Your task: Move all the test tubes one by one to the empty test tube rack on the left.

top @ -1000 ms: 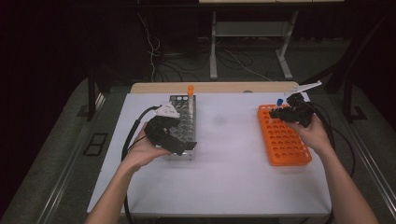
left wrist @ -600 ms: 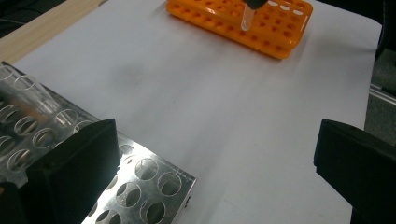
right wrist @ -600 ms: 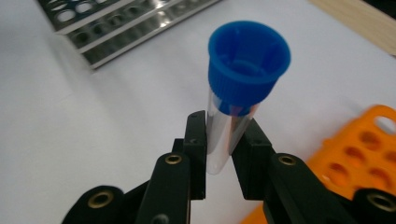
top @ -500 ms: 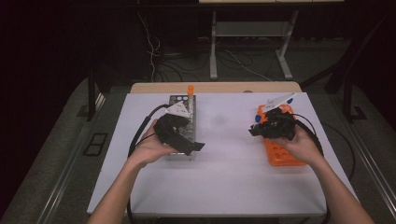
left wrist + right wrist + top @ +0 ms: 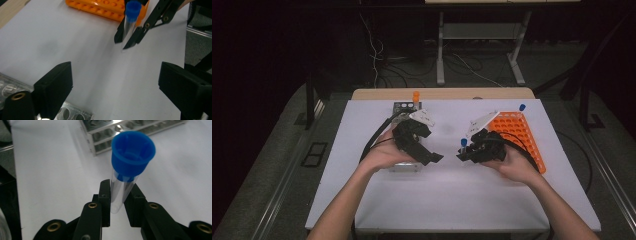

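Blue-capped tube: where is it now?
The blue-capped tube is clamped in the right tool, mid-table in the high view, between the orange rack and the clear rack.

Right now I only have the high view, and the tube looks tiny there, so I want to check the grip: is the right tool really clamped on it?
Observer: Yes. In the right gripper view the right tool is shut on the tube, with its jaws pinching the clear lower part.
Operator: Is it capped?
Observer: Yes, a blue cap sits on its top end, well above the jaws.
Operator: And the left tool?
Observer: In the left gripper view the left tool is open with nothing between its jaws, which have just been closing a little. It faces the held tube.
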### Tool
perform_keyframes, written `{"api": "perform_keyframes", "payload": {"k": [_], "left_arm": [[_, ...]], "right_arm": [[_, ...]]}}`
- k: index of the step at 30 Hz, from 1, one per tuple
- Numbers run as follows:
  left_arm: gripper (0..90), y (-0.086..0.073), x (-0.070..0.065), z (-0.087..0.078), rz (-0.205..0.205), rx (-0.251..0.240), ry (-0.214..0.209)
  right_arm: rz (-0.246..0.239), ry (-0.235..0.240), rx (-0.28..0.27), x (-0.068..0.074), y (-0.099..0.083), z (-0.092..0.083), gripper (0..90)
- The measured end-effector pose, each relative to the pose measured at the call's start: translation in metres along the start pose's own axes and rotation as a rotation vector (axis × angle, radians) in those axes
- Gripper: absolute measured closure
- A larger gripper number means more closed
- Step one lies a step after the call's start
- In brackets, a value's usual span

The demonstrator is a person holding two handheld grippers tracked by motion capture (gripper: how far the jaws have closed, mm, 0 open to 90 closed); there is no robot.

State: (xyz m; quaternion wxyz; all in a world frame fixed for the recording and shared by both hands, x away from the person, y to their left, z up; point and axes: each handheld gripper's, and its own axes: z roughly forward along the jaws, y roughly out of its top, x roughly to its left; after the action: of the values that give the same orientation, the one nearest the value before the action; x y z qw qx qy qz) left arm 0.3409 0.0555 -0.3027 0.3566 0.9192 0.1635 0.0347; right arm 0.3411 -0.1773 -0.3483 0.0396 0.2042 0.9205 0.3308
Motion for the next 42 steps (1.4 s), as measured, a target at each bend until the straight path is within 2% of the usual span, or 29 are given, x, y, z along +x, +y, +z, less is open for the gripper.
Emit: {"api": "perform_keyframes", "payload": {"k": [9, 12, 16, 23, 25, 30, 33, 36, 39, 42], "left_arm": [[26.7, 0.012, -0.003, 0.009, 0.062, 0.041, -0.064], [37.3, 0.014, -0.006, 0.011, 0.088, 0.047, -0.095], [47.9, 0.016, -0.009, 0.013, 0.12, 0.065, -0.117], [72.8, 0.016, -0.009, 0.014, 0.126, 0.091, -0.14], [73.5, 0.016, -0.008, 0.014, 0.123, 0.09, -0.139], [73.8, 0.018, -0.001, 0.007, 0.114, 0.091, -0.112], [73.9, 0.019, 0.006, 0.0, 0.092, 0.09, -0.089], [73.8, 0.021, 0.014, -0.008, 0.078, 0.092, -0.057], [73.9, 0.022, 0.022, -0.016, 0.062, 0.088, -0.024], [73.9, 0.023, 0.03, -0.023, 0.049, 0.088, 0.005]], "right_arm": [[-0.085, 0.039, 0.019, 0.024, 0.015, 0.016, 75.8], [-0.1, 0.047, 0.017, 0.029, 0.018, 0.02, 75.8], [-0.114, 0.058, 0.024, 0.035, 0.022, 0.026, 75.8], [-0.119, 0.066, 0.024, 0.038, 0.023, 0.032, 75.6], [-0.105, 0.073, 0.017, 0.038, 0.022, 0.032, 75.2], [-0.09, 0.067, 0.018, 0.035, 0.021, 0.03, 62.6], [-0.075, 0.062, 0.001, 0.032, 0.018, 0.026, 56.5], [-0.048, 0.048, -0.016, 0.028, 0.013, 0.021, 46.1], [-0.043, 0.026, -0.05, 0.024, 0.005, 0.015, 37.2], [-0.007, 0.021, -0.079, 0.019, -0.003, 0.009, 27.6]]}}
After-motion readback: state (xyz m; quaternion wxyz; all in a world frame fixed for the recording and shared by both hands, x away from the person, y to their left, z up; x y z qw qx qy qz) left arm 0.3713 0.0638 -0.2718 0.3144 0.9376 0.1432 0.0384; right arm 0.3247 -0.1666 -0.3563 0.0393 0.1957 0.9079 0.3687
